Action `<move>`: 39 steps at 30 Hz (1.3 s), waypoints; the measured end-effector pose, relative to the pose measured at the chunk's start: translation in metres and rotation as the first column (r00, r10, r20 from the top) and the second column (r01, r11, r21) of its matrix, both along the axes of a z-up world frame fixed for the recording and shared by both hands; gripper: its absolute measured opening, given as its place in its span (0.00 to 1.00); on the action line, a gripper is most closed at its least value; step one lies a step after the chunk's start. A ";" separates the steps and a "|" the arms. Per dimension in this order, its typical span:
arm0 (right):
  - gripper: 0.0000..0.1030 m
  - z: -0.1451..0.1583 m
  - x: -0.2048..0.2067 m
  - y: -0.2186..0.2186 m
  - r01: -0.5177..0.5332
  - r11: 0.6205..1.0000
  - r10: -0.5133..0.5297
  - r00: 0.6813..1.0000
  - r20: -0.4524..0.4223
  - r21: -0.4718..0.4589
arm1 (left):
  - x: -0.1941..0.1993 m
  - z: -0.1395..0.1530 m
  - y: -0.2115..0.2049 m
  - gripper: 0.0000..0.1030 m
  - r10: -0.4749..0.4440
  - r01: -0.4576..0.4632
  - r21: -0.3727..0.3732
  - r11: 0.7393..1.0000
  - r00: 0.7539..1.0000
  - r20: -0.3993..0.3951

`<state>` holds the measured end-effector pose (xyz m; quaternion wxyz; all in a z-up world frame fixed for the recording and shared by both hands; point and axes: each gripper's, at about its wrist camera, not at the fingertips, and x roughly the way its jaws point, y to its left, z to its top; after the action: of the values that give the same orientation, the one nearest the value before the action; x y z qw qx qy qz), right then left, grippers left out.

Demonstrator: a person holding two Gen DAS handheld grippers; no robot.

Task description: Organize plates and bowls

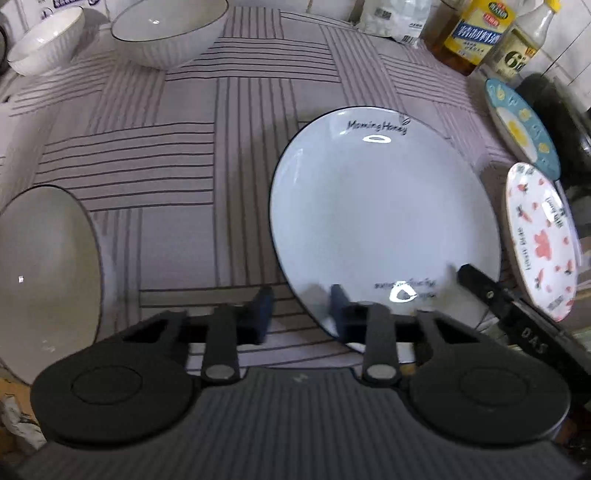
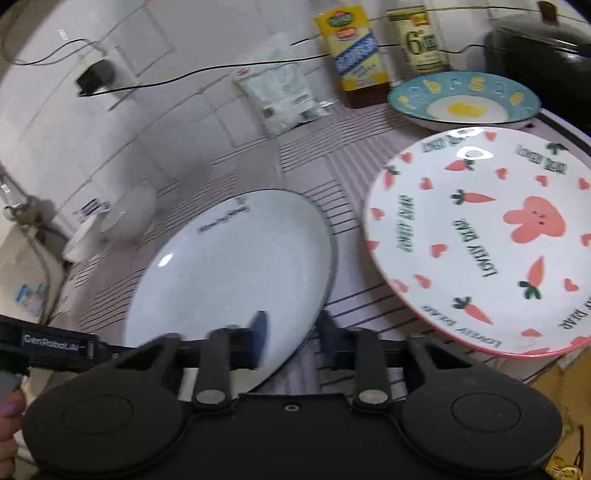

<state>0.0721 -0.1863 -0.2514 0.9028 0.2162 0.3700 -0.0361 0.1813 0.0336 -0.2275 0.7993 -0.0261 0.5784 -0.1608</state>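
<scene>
The white plate with a dark rim and script lettering lies on the striped surface, directly ahead of both grippers. The left gripper straddles the plate's near edge, one finger over the plate, the other outside the rim over the cloth; its jaws stand close together, though whether the pads press on the rim cannot be told through the blur. The right gripper sits at the plate's opposite near edge, one blue-padded finger above the plate's face and the other just beyond the rim, the jaws drawn in narrowly on the edge.

Just right of the right gripper lies a pink-rimmed plate with carrots, hearts and a bear, near the white plate but apart from it. Beyond it sits a blue plate with a fried-egg design. To the left gripper's left a large white bowl rests close by; far ahead stand two ribbed white bowls. Bottles and a white bag line the tiled wall, beside a dark pot.
</scene>
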 end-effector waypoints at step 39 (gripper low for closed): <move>0.21 0.028 0.079 -0.002 -0.180 0.984 0.181 0.977 0.110 -0.019 | 0.067 0.028 0.004 0.25 0.022 -0.022 -0.003 1.000 0.997 0.077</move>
<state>0.1513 -0.1880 -0.2229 0.9225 0.1796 0.3369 0.0565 0.2488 0.0374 -0.1991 0.8226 -0.0272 0.5468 -0.1535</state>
